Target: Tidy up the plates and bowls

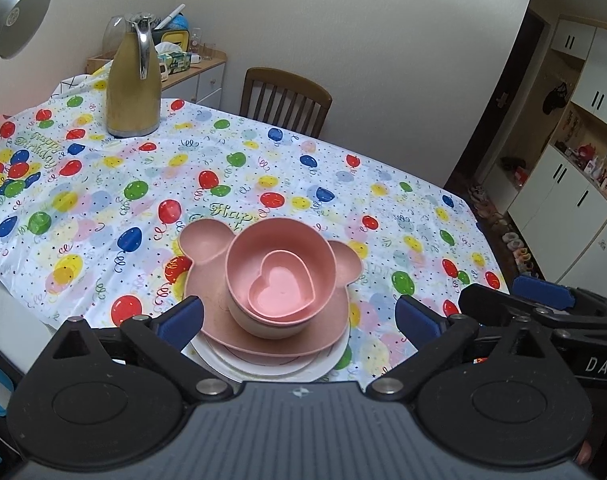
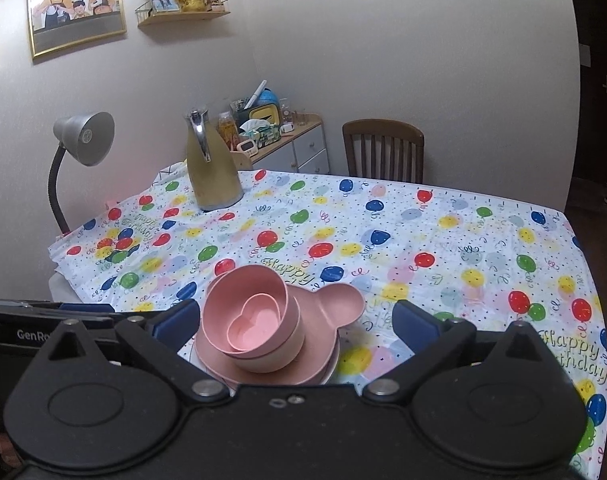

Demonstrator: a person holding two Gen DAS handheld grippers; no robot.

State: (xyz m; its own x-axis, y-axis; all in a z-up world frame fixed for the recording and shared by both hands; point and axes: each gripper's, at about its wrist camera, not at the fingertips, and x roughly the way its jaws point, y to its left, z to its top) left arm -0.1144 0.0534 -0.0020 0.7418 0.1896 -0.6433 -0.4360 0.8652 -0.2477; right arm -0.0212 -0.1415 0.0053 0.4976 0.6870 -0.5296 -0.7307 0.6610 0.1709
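Note:
A stack of dishes stands near the table's front edge. A white plate (image 1: 323,364) is at the bottom, a pink bear-eared plate (image 1: 201,240) on it, then a pink round bowl (image 1: 243,256) nested on another bowl, with a small pink heart-shaped bowl (image 1: 281,286) inside. The stack also shows in the right wrist view: bear-eared plate (image 2: 335,300), round bowl (image 2: 239,284), heart bowl (image 2: 253,326). My left gripper (image 1: 299,318) is open and empty, its fingers either side of the stack, held above it. My right gripper (image 2: 297,322) is open and empty, the stack between its fingers towards the left one.
A yellow thermos jug (image 1: 133,80) stands at the table's far left, also in the right wrist view (image 2: 211,164). A grey desk lamp (image 2: 83,132) is at the left. A wooden chair (image 1: 285,100) stands behind the balloon-print tablecloth (image 1: 383,200). The right gripper's body (image 1: 543,308) is beside my left one.

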